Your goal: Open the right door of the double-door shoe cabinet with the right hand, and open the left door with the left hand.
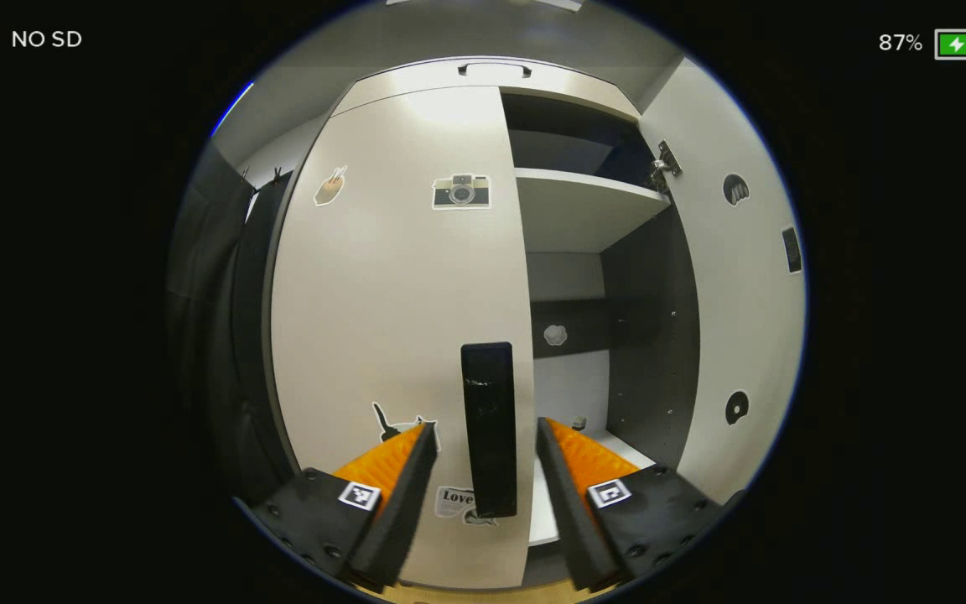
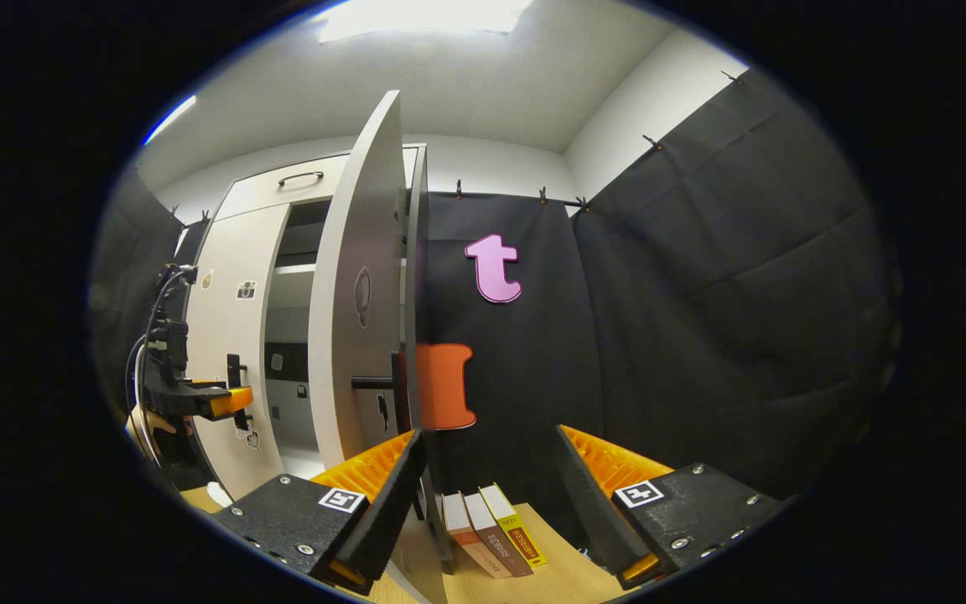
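Right white cabinet door swung fully open, half done. Left white door with stickers closed. Left gripper spread, straddling its black vertical bar handle, not clamped. Right gripper apart, empty, near the open door's edge.

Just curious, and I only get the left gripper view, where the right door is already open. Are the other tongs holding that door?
Observer: No. The right tongs are open beside the right door, gripping nothing.
Visitor: What's below them?
Observer: Three books lie side by side on the wooden floor.
Visitor: And behind?
Observer: A black cloth wall, hung from clips.
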Demonstrator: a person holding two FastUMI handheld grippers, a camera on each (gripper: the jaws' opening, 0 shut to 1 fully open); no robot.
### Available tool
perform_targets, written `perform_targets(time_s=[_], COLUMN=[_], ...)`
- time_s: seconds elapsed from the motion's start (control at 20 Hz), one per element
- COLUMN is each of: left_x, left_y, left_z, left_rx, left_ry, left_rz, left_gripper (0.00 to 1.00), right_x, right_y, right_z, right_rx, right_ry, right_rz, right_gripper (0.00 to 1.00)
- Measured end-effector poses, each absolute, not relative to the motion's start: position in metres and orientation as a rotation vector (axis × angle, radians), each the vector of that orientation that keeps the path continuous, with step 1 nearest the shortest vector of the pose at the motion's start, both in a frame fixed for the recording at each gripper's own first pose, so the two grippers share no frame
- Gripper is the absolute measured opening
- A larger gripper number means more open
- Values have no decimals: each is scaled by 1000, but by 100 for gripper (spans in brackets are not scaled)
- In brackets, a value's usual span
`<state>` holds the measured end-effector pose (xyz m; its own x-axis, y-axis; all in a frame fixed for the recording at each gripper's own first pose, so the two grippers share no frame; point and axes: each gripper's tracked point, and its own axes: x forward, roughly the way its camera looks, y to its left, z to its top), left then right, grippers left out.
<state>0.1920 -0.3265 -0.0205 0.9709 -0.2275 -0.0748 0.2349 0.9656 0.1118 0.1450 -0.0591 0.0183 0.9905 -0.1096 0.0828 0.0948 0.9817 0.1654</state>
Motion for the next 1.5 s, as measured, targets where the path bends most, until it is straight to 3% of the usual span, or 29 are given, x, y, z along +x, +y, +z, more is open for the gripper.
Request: perform_targets(time_s=[0.05,0.2,0.35,0.45,0.65,0.95,1.5], left_x=[195,197,196,197,195,189,177], left_y=[-326,-331,-336,-335,-335,-334,-326], left_z=[-23,-29,-34,-34,-34,-35,-32], left_rx=[125,90,86,93,85,78,38], left_ry=[70,74,99,102,87,87,84], left_rz=[-229,-256,-275,-272,-320,-368,-444], left_gripper=[65,64,40,32,29,11,11], right_x=[146,148,149,149,148,143,123], right_y=[-60,-64,-64,-62,-62,-59,-33], right_z=[20,18,16,16,16,22,32], right_rx=[159,156,162,162,145,143,145], right_ry=[-99,-100,-97,-92,-93,-95,-101], right_rz=[-104,-118,-121,-120,-126,-126,-114], right_gripper=[93,93,93,93,93,93,92])
